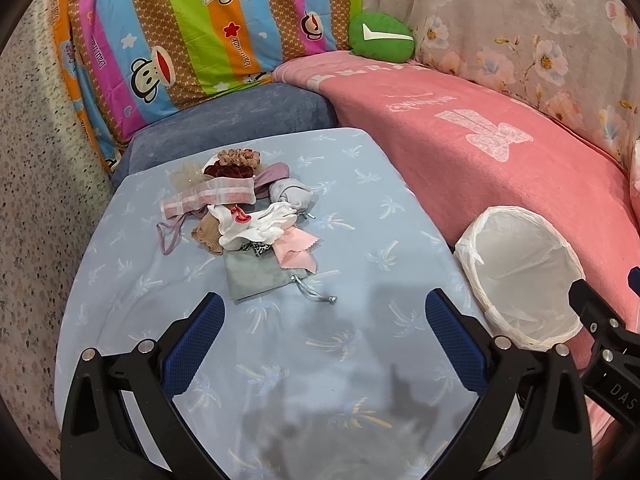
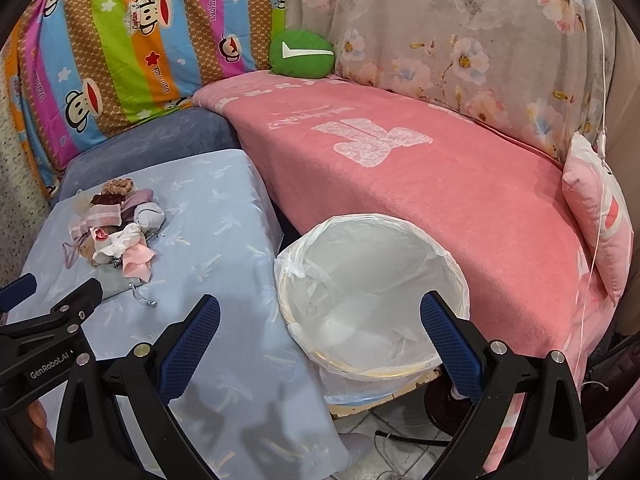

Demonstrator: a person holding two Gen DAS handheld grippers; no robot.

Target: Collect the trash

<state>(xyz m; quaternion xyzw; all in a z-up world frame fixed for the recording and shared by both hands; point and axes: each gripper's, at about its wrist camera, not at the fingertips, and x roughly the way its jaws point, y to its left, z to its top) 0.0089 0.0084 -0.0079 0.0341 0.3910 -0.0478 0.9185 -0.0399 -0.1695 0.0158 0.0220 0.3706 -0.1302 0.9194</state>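
A pile of small cloth items (image 1: 244, 216), with scrunchies, hair bands, a grey pouch and a pink cloth, lies on the light blue table cover (image 1: 360, 208). The pile also shows at the left of the right wrist view (image 2: 116, 232). A bin lined with a white bag (image 1: 524, 276) stands right of the table, beside the pink sofa; it shows in the right wrist view (image 2: 372, 296) too. My left gripper (image 1: 324, 320) is open and empty, above the table, short of the pile. My right gripper (image 2: 320, 320) is open and empty, over the bin's near rim.
A pink blanket (image 2: 420, 168) covers the sofa behind the bin. A striped cartoon cover (image 1: 180, 40) and a green cushion (image 1: 380, 36) lie at the back. A pink pillow (image 2: 600, 216) is at the right. Tiled floor and cables (image 2: 400, 440) show below the bin.
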